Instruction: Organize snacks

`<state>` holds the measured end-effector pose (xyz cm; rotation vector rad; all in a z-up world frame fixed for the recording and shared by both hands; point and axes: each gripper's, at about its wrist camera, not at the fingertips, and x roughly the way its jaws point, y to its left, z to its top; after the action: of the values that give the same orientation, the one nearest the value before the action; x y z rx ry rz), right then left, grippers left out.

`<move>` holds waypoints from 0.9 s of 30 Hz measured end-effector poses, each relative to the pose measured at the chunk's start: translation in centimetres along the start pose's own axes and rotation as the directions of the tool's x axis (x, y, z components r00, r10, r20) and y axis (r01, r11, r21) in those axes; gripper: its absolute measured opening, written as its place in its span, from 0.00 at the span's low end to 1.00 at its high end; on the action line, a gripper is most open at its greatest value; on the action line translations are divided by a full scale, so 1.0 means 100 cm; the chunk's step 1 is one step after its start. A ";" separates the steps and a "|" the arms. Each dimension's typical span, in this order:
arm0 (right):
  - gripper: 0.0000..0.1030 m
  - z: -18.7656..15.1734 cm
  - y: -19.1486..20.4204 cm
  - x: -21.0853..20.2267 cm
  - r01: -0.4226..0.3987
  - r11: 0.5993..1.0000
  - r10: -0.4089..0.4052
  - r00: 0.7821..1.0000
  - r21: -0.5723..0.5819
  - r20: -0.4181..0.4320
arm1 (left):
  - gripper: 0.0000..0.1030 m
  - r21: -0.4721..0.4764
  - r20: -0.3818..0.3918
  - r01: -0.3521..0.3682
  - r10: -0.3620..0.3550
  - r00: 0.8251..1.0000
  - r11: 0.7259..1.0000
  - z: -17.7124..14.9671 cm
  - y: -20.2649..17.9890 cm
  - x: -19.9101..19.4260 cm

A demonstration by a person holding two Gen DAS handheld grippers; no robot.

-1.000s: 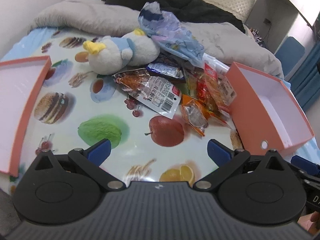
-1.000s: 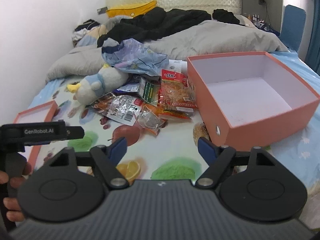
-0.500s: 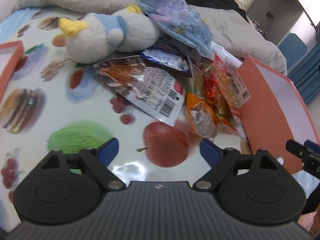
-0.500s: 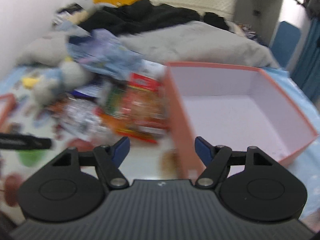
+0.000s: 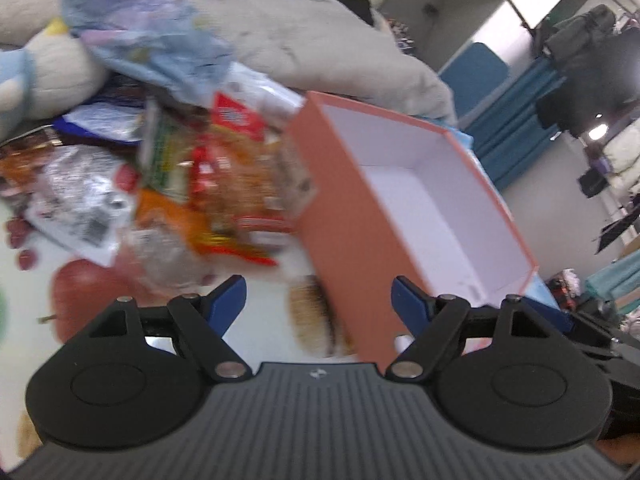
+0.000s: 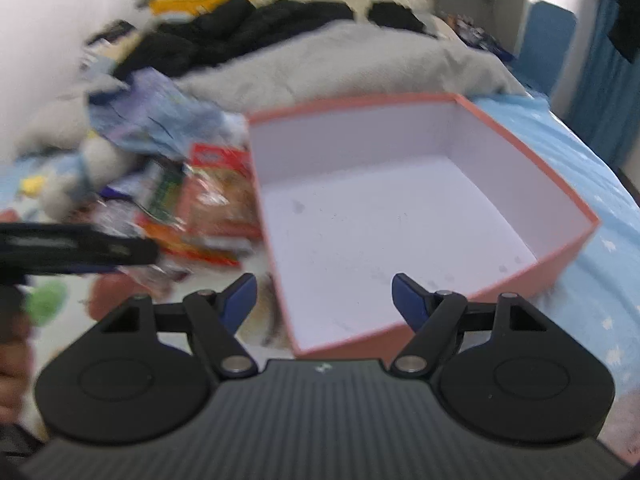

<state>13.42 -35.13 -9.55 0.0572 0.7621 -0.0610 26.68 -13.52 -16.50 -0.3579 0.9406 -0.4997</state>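
**Light, crinkly packets beside an empty box**

The left gripper (image 5: pixel 318 300) is seen with its blue-tipped jaws set wide and closing slightly, with nothing pressed between the pads; the near wall of the salmon-pink cardboard box with a white inside (image 5: pixel 352 240) stands in the gap ahead of them. The right gripper (image 6: pixel 324 300) is likewise held wide and is opening a little, empty, with the same box (image 6: pixel 532 156) directly ahead of and partly beneath its jaws.

The heap of foil and clear-plastic snack packets (image 5: pixel 224 184) is found ahead and to the left of the left claw, lying against the box's left wall. In the right wrist view the heap (image 6: pixel 200 208) lies ahead and to the left of that claw. A crumpled pale blue plastic bag (image 5: pixel 148 36) and a white and blue plush toy (image 5: pixel 44 76) lie beyond the heap.

The packets are judged light, soft and slippery, easily crushed if brittle contents are squeezed. A hold is best taken on a flat sealed edge or a corner rather than across the puffed middle. The orange-and-clear packet (image 5: pixel 172 232) nearest the left claw is judged the easiest to reach. The box is judged stiff, light and likely to slide if nudged.
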 end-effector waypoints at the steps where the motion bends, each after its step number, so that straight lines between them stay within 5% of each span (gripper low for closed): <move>1: 0.74 0.003 -0.005 -0.005 0.008 1.000 -0.008 1.000 -0.008 0.022 | 0.81 0.001 -0.003 0.012 -0.012 1.000 1.000 0.000 -0.008 0.004; 6: 0.74 0.018 -0.076 0.004 0.185 0.982 -0.188 0.979 0.040 0.075 | 0.76 -0.012 -0.039 0.061 -0.061 0.997 0.998 -0.003 -0.041 0.021; 12: 0.73 0.030 -0.170 0.049 0.391 0.920 -0.392 0.918 0.030 0.052 | 0.66 0.055 -0.074 0.040 -0.036 0.997 0.998 -0.013 -0.075 0.043; 18: 0.69 0.033 -0.225 0.083 0.398 0.916 -0.399 0.917 0.048 0.006 | 0.53 0.052 -0.098 0.019 -0.014 0.995 0.998 -0.023 -0.086 0.054; 27: 0.50 0.021 -0.250 0.117 0.197 0.967 -0.178 0.976 0.164 -0.124 | 0.49 0.079 -0.116 0.007 0.002 0.993 0.997 -0.029 -0.094 0.057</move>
<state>21.40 -60.58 -16.80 0.1565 0.8676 -0.3083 24.71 -24.69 -17.21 -0.2602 1.0300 -0.5636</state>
